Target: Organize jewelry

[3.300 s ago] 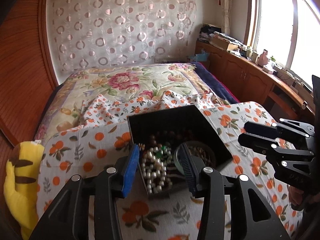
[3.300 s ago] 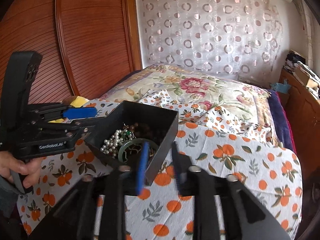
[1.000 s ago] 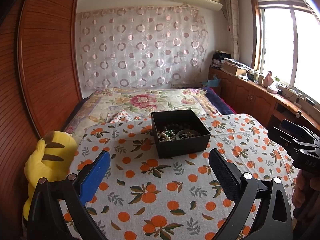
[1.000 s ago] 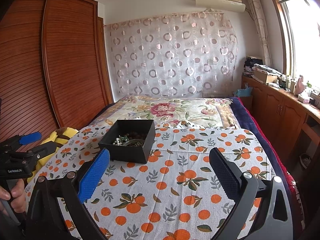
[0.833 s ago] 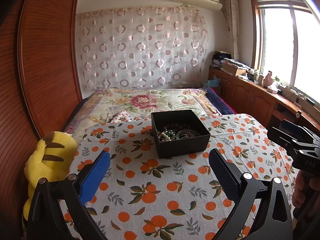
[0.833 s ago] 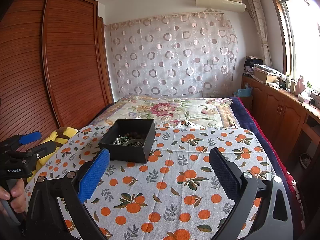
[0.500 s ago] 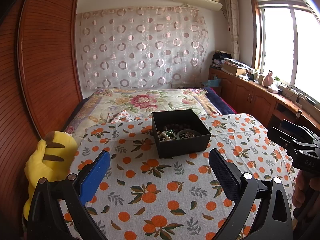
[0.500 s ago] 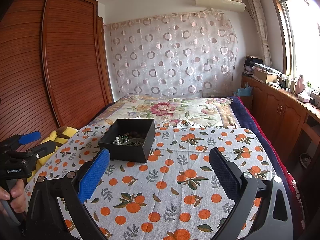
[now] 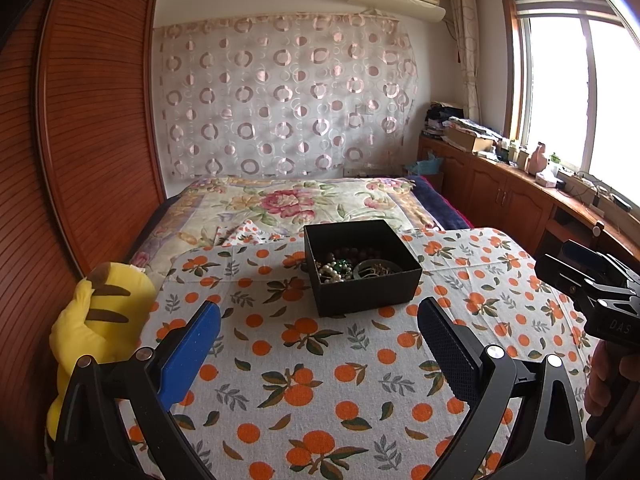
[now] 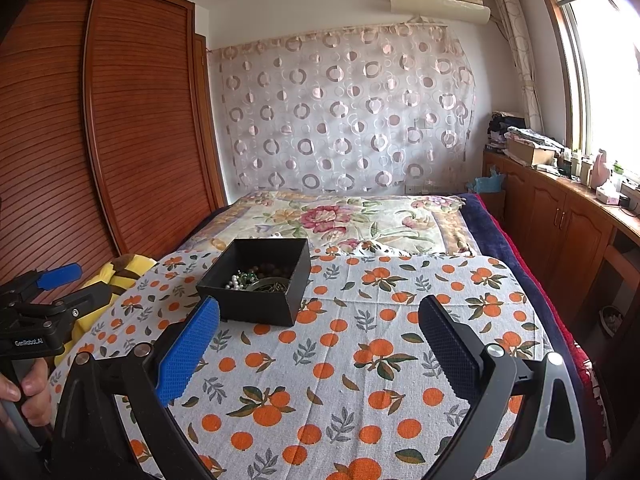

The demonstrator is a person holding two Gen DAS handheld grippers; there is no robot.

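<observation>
Bedroom setup: orange-print cloth (image 9: 320, 380) over the bed, black jewelry box (image 9: 362, 266) sitting on it. My left gripper (image 9: 320, 344) and right gripper (image 10: 320, 344) hang spread wide, gripping nothing.

Cloth (image 9: 320, 380) was white with orange fruit and green leaves all over. Box (image 9: 366, 294) was plain black, with white pearls (image 9: 330, 272) and green beads inside. Yellow plush (image 9: 96, 320) had brown stripes. Gripper pads: one blue (image 9: 192, 344), one black.

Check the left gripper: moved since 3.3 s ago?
Yes. The left gripper has pulled back from over the black jewelry box; the box now sits well ahead of its open fingers, with orange-print cloth between.
</observation>
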